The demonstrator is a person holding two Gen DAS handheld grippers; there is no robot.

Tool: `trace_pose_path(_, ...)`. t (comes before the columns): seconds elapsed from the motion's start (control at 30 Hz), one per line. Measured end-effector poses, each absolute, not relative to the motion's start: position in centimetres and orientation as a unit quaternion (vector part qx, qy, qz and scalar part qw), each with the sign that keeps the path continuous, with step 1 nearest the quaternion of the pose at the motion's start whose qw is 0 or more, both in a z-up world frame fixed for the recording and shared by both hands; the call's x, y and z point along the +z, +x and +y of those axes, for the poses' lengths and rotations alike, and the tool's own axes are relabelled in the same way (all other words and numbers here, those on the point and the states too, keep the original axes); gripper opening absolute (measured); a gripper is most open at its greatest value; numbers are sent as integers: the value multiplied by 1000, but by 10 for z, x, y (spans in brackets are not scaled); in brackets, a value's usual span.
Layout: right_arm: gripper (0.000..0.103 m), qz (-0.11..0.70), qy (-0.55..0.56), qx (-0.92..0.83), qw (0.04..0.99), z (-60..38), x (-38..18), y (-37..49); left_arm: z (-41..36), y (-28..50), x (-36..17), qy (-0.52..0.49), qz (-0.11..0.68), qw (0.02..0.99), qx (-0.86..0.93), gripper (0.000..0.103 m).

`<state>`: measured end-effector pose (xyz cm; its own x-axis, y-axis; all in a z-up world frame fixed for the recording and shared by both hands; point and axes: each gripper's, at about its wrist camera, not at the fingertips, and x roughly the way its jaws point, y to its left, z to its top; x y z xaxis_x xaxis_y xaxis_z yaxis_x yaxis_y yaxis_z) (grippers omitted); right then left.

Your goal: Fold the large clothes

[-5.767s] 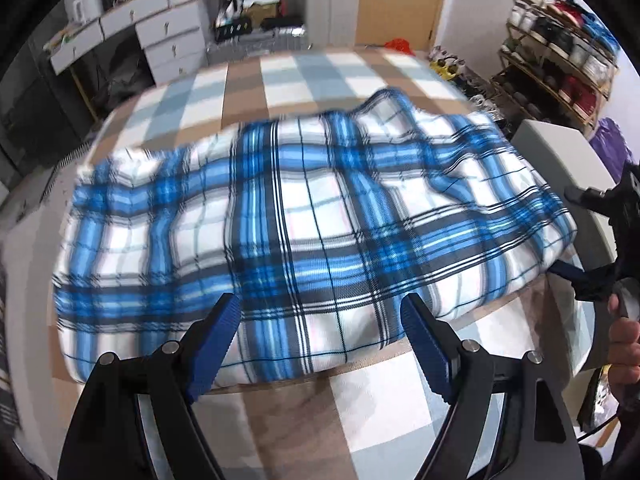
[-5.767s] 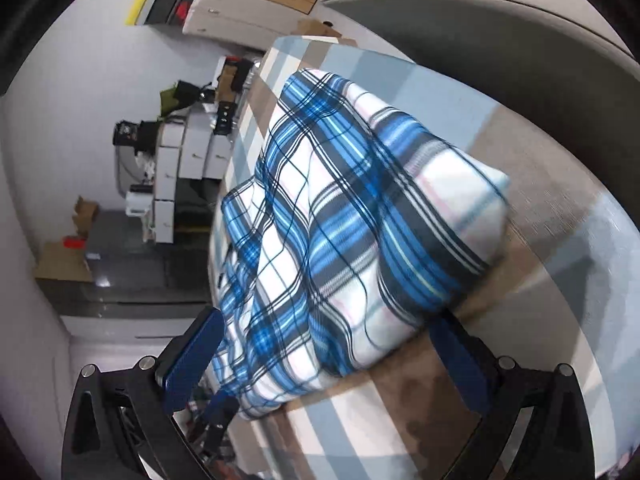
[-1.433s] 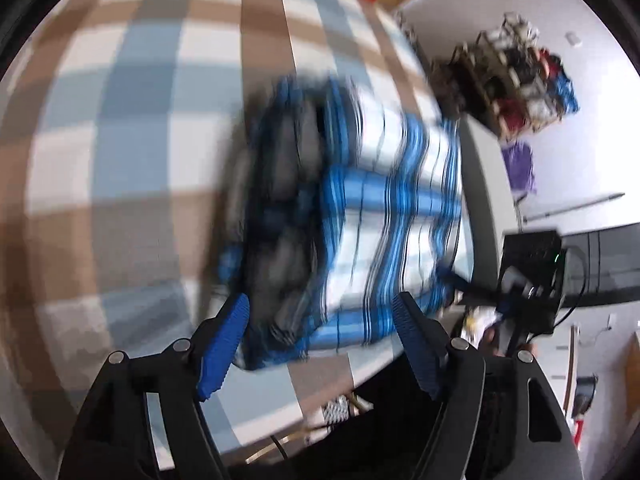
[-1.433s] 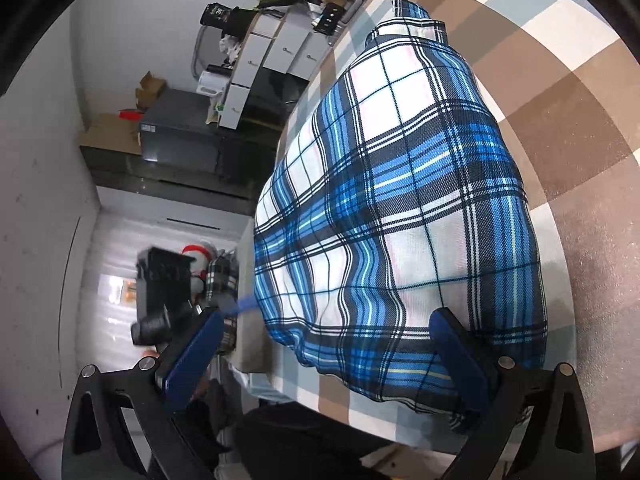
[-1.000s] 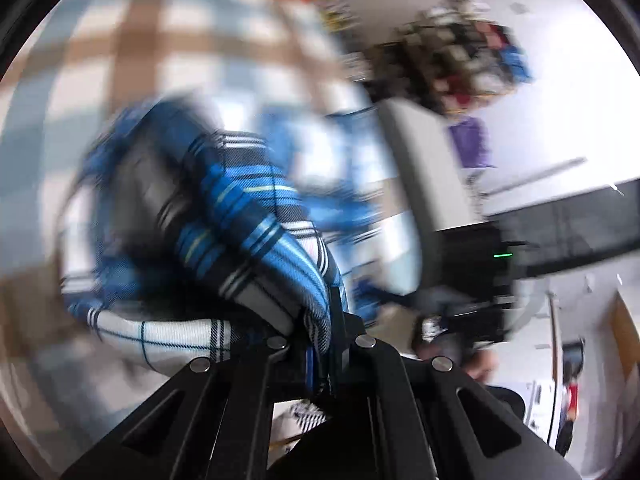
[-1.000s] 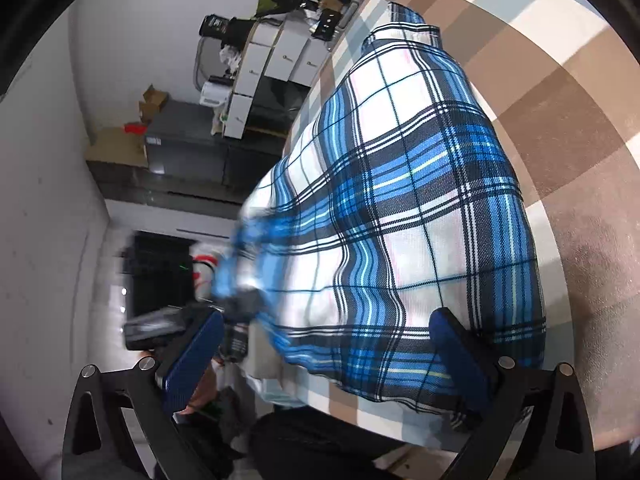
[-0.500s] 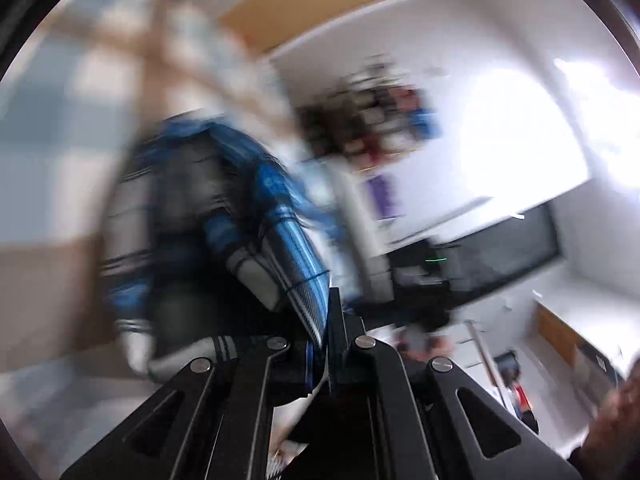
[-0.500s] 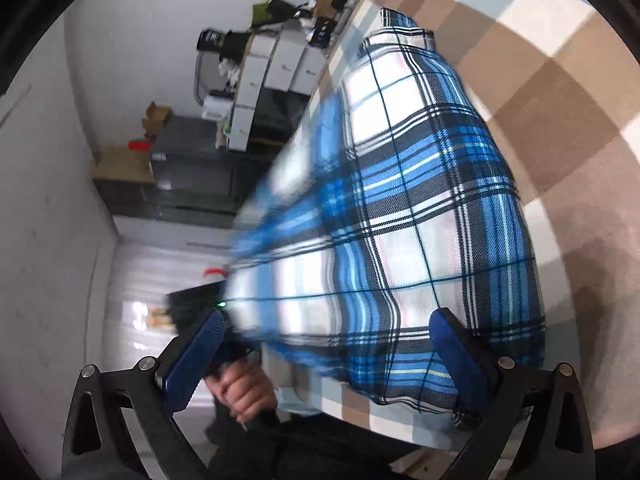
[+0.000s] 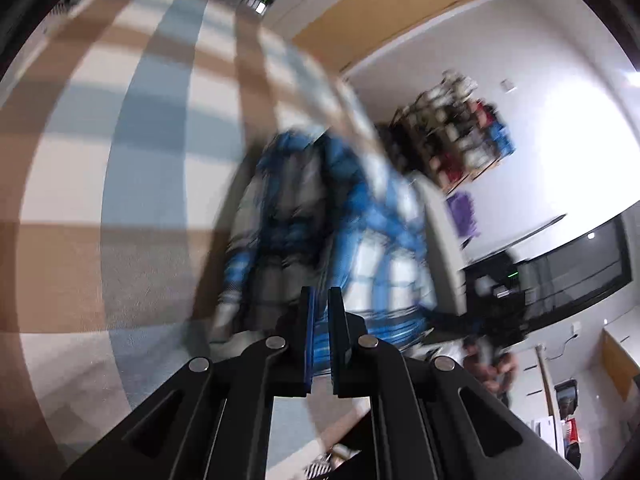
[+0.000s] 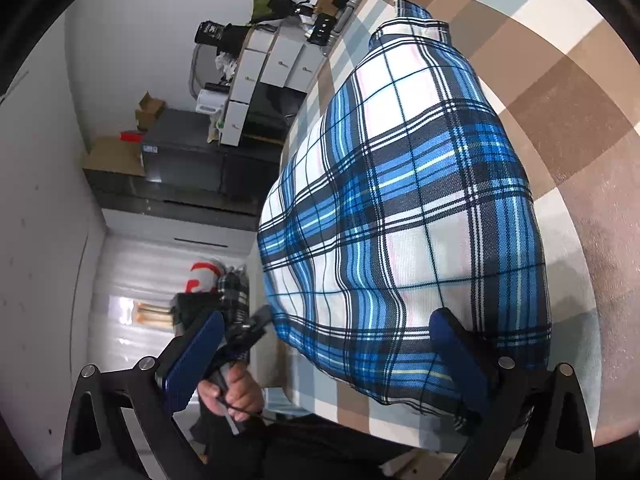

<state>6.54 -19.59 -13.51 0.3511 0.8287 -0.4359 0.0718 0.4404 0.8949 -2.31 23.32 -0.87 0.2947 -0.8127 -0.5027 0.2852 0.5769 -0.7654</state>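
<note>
Left wrist view, blurred: your left gripper has its fingers closed on an edge of the plaid shirt, bunched over the checked bed.

Right wrist view: your right gripper fingers spread wide, astride the shirt's near end, gripping nothing.

- From the left gripper we look close over the plaid shirt toward the shoe rack.
- From the right gripper we face the same shirt, bed and drawers.
</note>
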Motion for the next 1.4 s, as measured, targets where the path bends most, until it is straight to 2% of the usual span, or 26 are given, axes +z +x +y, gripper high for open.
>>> trace_pose_path(0.1,103,498,456,277,684,-196,-134,65,231,-26,-3,-276,465,756,-370,2)
trace_pose_path(0.27,103,498,459,280,680,-195,-134,64,203,-24,-31,-267,534,731,-330,5)
trace_pose_path(0.33,103,498,461,280,679,-196,-134,63,186,-27,-44,-249,571,715,-317,14)
trace_pose_path(0.37,103,499,461,280,679,-195,-134,63,180,-29,-44,-232,576,720,-309,23)
trace_pose_path(0.4,103,499,461,280,679,-195,-133,63,175,-30,-43,-218,575,727,-304,27)
trace_pose_path(0.57,103,500,456,283,679,-194,-132,64,161,-25,-29,-174,575,750,-277,35)
trace_pose_path(0.63,103,500,457,283,679,-193,-132,64,159,-23,-24,-167,578,751,-274,44)
trace_pose_path(0.7,103,501,457,283,678,-194,-132,64,156,-24,-19,-162,583,746,-278,62)
trace_pose_path(0.97,103,502,459,285,676,-195,-134,63,162,-20,-3,-86,572,787,-217,68)
trace_pose_path(1.27,103,502,458,286,676,-196,-135,62,134,-7,-31,-73,613,737,-276,66)
trace_pose_path(1.33,103,501,459,286,675,-195,-135,61,124,-10,-21,-59,583,755,-296,33)
trace_pose_path(1.37,103,501,459,286,676,-194,-135,62,122,-10,-16,-64,576,754,-311,5)
trace_pose_path(1.4,103,501,459,286,675,-194,-135,62,121,-11,-10,-82,568,749,-331,5)
